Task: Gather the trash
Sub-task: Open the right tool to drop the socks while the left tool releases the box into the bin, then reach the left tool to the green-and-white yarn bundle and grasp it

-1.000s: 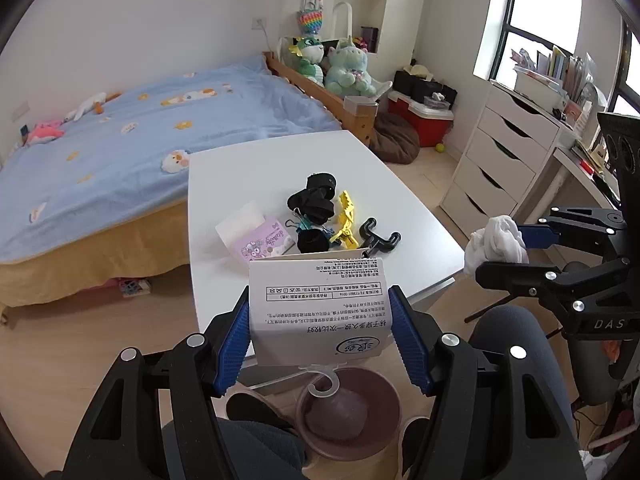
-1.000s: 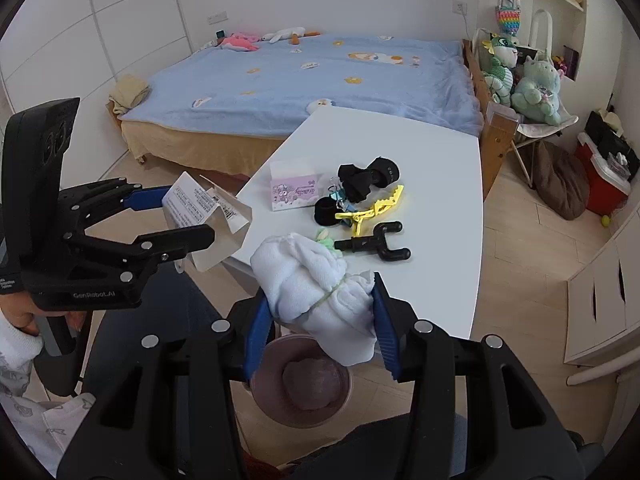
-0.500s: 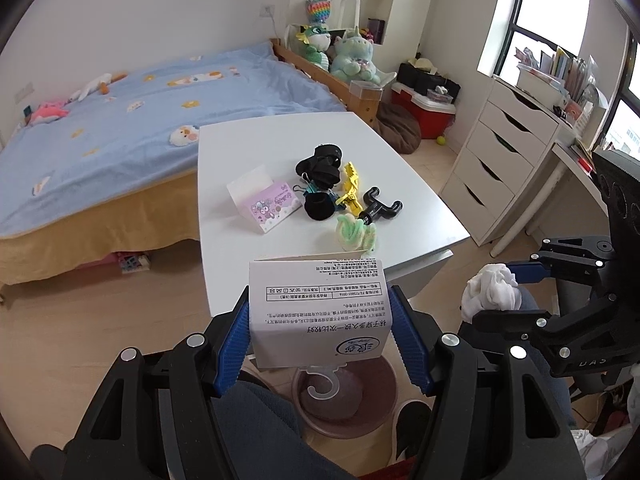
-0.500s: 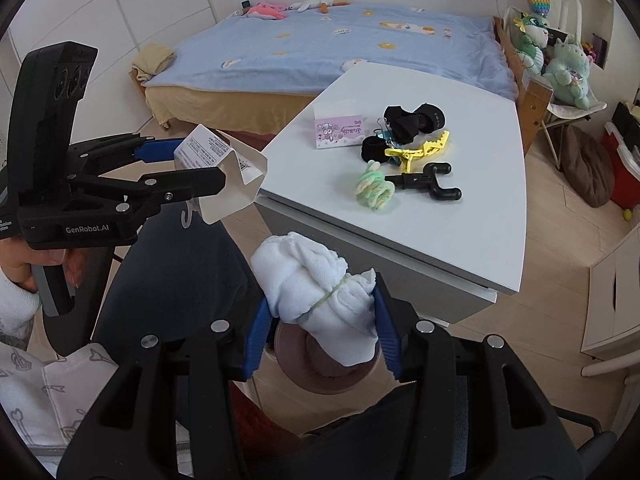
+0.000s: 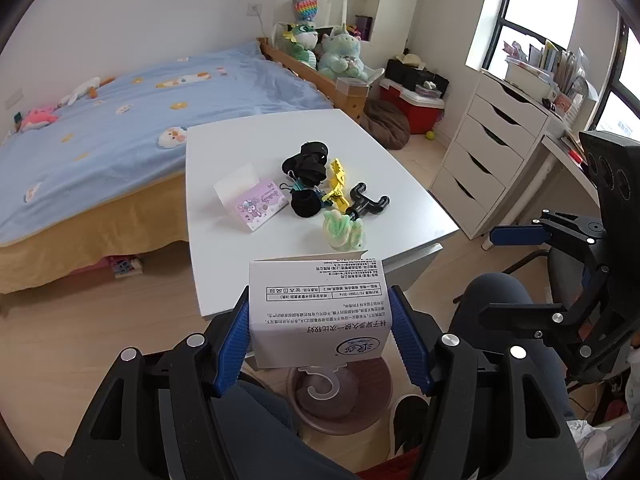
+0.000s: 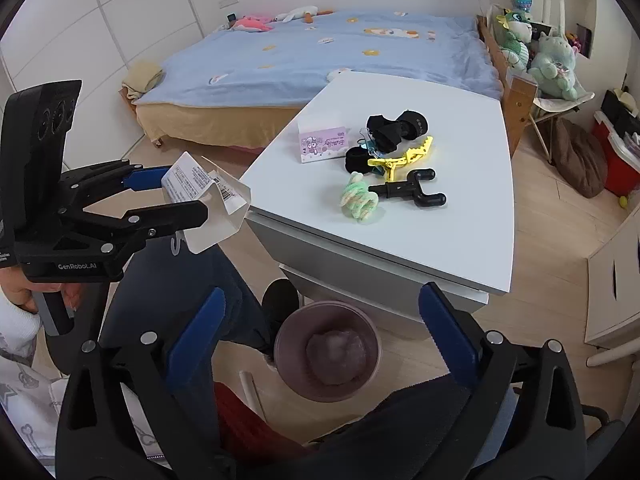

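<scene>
Currently positioned above one mauve bin (image 6: 326, 354) on the floor by the table (image 6: 472, 240): right gripper (image 6: 320, 336), jaws opening, nothing between them; one pale wad (image 6: 336, 356) lying inside the bin. Clamped in left gripper (image 5: 320, 334): one white printed carton (image 5: 318, 312), carried over the bin, presumably for dropping next. Remaining on table: roughly seven small items.

Left claw (image 5: 320, 336) clamped on its load; right claw (image 6: 320, 320) opening wide, empty.
</scene>
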`<state>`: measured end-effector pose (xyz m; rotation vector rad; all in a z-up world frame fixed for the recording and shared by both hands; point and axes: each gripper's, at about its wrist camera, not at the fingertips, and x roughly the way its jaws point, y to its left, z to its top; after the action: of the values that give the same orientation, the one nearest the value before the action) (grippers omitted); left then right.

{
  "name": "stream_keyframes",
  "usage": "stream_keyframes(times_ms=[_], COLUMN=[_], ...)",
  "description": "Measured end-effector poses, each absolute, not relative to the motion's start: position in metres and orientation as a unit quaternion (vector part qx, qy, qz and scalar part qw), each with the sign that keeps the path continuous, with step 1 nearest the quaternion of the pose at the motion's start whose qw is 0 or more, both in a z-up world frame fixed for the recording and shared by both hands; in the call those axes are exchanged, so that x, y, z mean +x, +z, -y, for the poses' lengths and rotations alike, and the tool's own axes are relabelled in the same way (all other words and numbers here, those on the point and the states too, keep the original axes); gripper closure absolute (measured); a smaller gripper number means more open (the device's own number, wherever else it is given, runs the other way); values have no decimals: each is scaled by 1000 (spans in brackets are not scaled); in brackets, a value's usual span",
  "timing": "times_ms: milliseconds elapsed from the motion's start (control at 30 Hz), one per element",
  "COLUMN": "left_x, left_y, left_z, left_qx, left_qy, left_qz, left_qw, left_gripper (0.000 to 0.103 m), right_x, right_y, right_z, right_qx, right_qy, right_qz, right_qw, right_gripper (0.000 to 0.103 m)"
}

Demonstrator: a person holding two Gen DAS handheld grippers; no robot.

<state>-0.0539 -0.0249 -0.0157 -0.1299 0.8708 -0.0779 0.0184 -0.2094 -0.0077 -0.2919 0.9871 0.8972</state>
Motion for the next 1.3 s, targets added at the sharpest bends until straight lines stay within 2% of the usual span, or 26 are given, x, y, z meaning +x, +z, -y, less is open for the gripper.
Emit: stream_keyframes(times_ms=[800,833,867,900,1167,1300], left_x=[-56,-56,-56,-58,-54,-53], left_y=[-15,-15,-14,-13,-14,-15], left_z=[60,61,63,62,60,55], left_qx=[-27,-24,-23,-26,-33,-33], left_qy=[-104,-106,-108,-109,-94,-82], left_qz=[-438,-437,-434,-428,-427,-428], left_qw=[893,893,894,897,899,900], left_gripper=[39,36,23,16,8,8], right_x=[35,35,35,35,35,35], right_y=[6,6,7,7,7,6], right_z=[249,251,252,252,254,251], right_qx=[-102,-101,-100,-99,-97,-98], right_qy=[354,354,354,353,355,356], right_qz=[-446,-445,-445,-445,-443,-445], right_qw=[816,816,817,817,818,816], right_gripper=[5,5,5,5,5,5])
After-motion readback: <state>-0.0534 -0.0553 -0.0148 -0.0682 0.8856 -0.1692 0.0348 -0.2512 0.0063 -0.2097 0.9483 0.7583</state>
